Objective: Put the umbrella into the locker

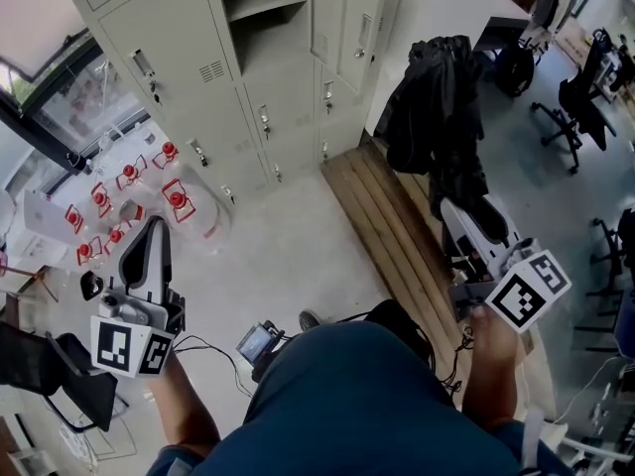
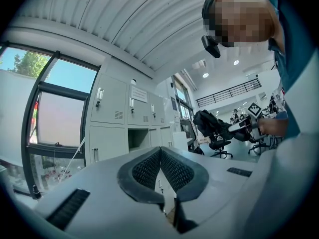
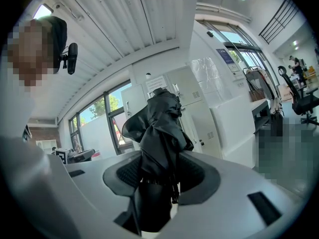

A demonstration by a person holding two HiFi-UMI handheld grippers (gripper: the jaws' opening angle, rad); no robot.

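Lockers (image 1: 198,77) ahead: right gripper (image 3: 160,169) clamps the black umbrella (image 3: 159,128), its length pointing away toward them; left gripper (image 2: 160,153) closed

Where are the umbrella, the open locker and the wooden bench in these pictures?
umbrella (image 1: 437,107): head view, on its bunched black fabric.
open locker (image 1: 262,4): head view, on the shelf inside.
wooden bench (image 1: 387,221): head view, on its top slats.

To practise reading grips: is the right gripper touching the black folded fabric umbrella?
Touching. The right gripper view shows the right gripper with its jaws closed against both sides of the black folded fabric umbrella, which stands up between them.
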